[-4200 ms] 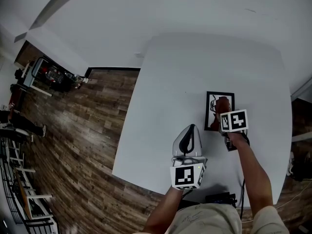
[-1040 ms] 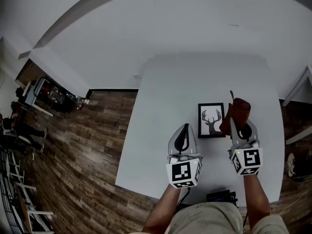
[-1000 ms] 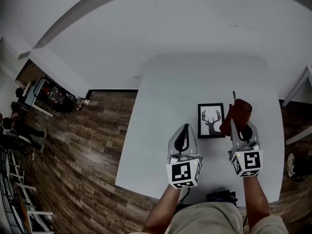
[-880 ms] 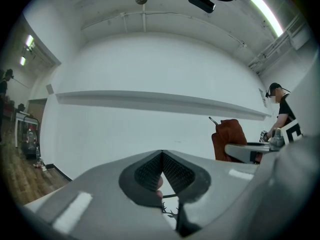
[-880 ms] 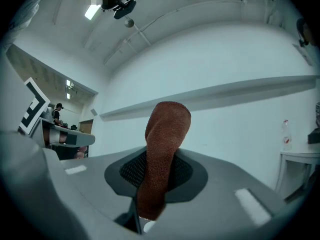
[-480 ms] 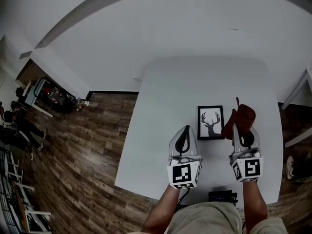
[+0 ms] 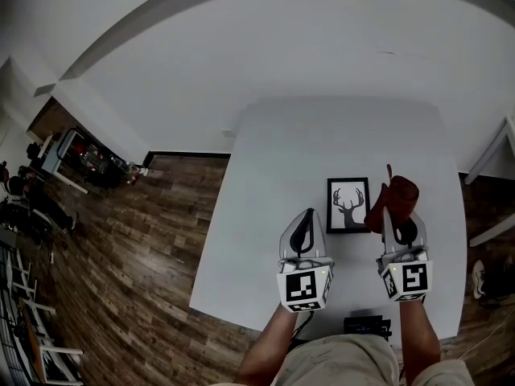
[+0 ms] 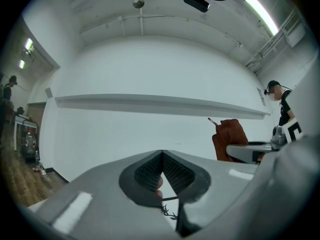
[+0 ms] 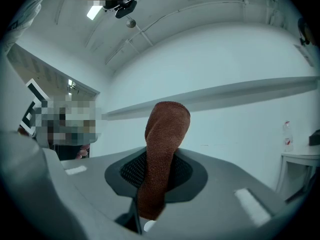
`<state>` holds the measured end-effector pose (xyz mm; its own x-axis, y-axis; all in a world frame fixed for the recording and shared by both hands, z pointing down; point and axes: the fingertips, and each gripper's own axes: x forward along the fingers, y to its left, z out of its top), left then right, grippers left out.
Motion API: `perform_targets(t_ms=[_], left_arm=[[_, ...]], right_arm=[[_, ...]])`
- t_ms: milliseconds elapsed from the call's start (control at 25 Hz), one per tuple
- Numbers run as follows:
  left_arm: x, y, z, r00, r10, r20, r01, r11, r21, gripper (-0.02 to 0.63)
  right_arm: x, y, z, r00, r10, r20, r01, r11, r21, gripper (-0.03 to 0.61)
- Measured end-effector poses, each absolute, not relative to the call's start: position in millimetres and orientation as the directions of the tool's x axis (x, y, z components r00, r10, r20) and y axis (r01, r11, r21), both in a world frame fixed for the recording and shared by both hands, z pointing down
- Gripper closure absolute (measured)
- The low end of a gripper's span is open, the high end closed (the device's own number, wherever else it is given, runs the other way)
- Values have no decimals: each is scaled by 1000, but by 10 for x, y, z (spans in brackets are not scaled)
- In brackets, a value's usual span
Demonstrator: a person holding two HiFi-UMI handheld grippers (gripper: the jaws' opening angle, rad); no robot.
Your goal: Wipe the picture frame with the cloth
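1. While one picture frame (image 7: 348, 205) lies flat mid-table (image 7: 265, 183), one brown cloth (image 7: 394, 193) sits just right of it.
2. Two grippers: right gripper (image 7: 393, 215) clamps the cloth; left gripper (image 7: 308, 214) closed, empty, lower left of the frame.
3. 4.2 s ago the cloth covered the frame; now it's off.

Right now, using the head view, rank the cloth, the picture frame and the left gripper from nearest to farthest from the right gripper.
1. Cloth: clamped in the right gripper's jaws, sticking out ahead.
2. Picture frame: lying flat just left of that gripper.
3. Left gripper: farther left, beyond the frame.
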<state>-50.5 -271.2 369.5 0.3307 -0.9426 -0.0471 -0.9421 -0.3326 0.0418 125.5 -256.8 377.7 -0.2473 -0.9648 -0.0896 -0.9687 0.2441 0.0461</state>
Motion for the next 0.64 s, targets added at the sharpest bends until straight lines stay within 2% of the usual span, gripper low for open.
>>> perform_targets(t_ms=[640], left_arm=[[-471,-2726,3678,339,-940,-45,-939,-341,38,614]], right_arm=[[1284,-2625,3864,-236,-969,-65,-971,234,43,480]])
